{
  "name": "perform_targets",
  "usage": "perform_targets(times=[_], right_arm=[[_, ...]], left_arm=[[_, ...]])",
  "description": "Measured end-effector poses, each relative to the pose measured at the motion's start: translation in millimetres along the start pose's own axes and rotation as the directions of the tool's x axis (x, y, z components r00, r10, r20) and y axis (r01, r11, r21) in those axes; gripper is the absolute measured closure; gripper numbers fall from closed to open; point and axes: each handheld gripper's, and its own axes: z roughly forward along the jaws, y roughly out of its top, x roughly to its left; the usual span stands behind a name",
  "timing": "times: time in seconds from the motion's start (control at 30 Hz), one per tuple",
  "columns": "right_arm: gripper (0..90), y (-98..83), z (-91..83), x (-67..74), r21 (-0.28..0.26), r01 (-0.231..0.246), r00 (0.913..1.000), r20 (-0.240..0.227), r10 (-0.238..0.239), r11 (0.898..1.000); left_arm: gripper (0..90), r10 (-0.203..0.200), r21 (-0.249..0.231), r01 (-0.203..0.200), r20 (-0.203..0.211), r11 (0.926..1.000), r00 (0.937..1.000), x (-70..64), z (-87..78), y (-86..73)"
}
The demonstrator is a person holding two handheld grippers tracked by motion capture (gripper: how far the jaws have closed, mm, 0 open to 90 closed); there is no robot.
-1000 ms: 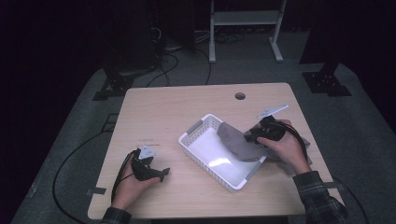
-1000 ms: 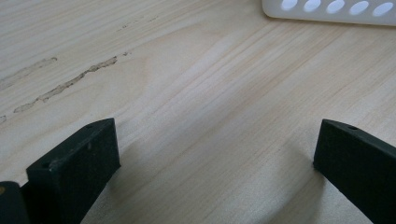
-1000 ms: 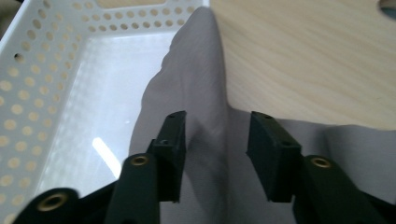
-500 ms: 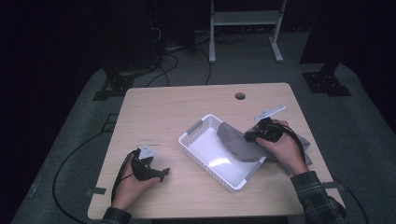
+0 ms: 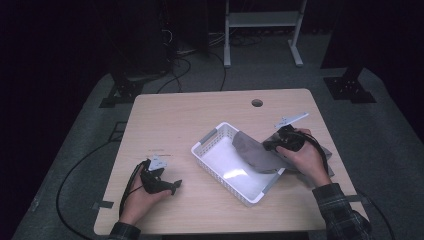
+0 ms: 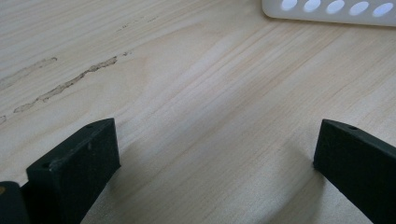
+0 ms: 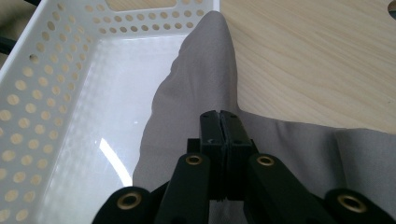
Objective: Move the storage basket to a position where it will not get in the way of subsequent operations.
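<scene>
A grey cloth lies draped over the right rim of a white perforated basket, partly inside it and partly on the table. My right gripper sits low over that rim. In the right gripper view its jaws have just been closing and now meet on a raised fold of the cloth, beside the basket's wall. My left gripper rests on the table near the front left. Its jaws stand wide apart over bare wood, with the basket's edge farther off.
The wooden table has a round cable hole near its far edge. Cables trail from both grippers. Beyond the table are a dark floor and a white stand.
Both hands have kept their places. The right gripper's jaws appear drawn together on the cloth at the basket's rim; the cloth and basket have not shifted.
</scene>
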Motion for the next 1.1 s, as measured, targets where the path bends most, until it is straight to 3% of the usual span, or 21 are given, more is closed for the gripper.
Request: perform_targets(times=[0.23, 0.47, 0.63, 0.73, 0.9, 1.0, 1.1], right_arm=[[89.7, 0.8, -4.5, 0.0, -0.012, -0.006, 0.9999, 0.015, 0.006, 1.0], [89.9, 3.5, -33.2, -6.3, -0.095, -0.025, 0.9982, 0.052, 0.03, 0.995], [89.9, -0.9, -55.9, -20.2, -0.138, -0.054, 0.9921, 0.105, 0.068, 0.989], [89.9, -6.6, -69.3, -31.2, -0.156, -0.078, 0.9838, 0.148, 0.101, 0.985], [89.9, -20.3, -86.0, -52.0, -0.182, -0.122, 0.9615, 0.222, 0.162, 0.976], [89.9, -29.7, -89.9, -64.4, -0.174, -0.15, 0.9411, 0.277, 0.195, 0.973], [89.9, -39.5, -86.9, -76.2, -0.154, -0.179, 0.926, 0.307, 0.22, 0.972]], left_arm=[[0.0, 0.0, 0.0, 0.0, 0.0, 1.0, 1.0, 0.0, 0.0, 0.0], [0.0, 0.0, 0.0, 0.0, 0.0, 1.0, 1.0, 0.0, 0.0, 0.0], [0.0, 0.001, 0.002, -0.001, 0.001, 1.0, 1.0, 0.1, -0.1, 0.0], [0.0, 0.0, -0.001, 0.0, 0.0, 1.0, 1.0, 0.0, 0.0, 0.0], [0.0, 0.003, 0.002, -0.003, 0.0, 1.0, 1.0, 0.2, -0.1, 0.0], [0.0, 0.003, 0.002, -0.003, 0.0, 1.0, 1.0, 0.2, -0.2, 0.0], [0.0, 0.003, 0.002, -0.003, 0.0, 1.0, 1.0, 0.2, -0.1, 0.0]])
